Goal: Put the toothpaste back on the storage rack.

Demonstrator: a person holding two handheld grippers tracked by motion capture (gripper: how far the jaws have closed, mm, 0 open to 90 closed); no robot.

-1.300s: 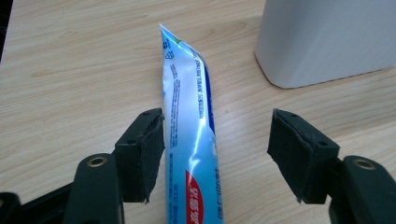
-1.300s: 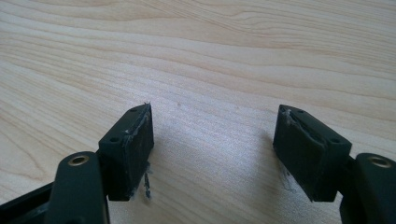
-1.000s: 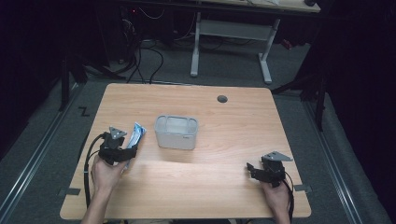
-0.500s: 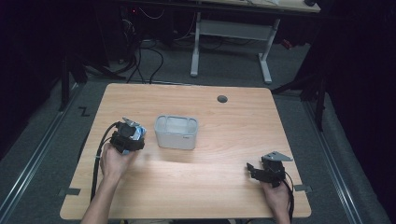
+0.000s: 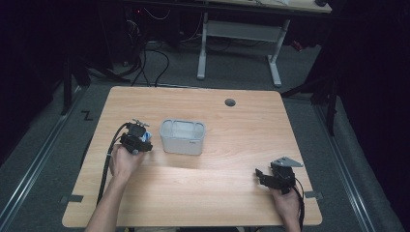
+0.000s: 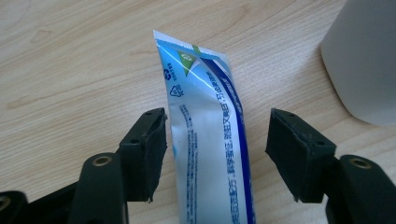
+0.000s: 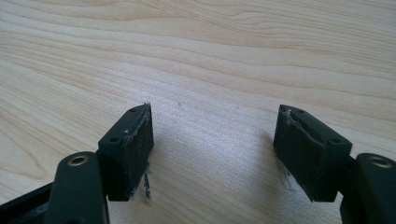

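Left tool [image 6: 215, 154]: standing open over the tube [image 6: 210, 140], jaws on both sides of it, pads not pressing.
Tube: lying flat on the counter [image 5: 232, 188], just left of the bin [image 5: 183, 137], crimped end pointing away from the tool.
Right tool [image 7: 215, 149]: resting open near the counter's right front corner, nothing between its jaws.
Bin: sitting mid-counter, well apart from the right tool.

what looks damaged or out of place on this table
Nothing is spilled or broken. The blue and silver plastic tube lies flat on the wooden table beside the pale plastic container, between the left hand-held gripper's open jaws. The right hand-held gripper's pads look frayed at their edges.
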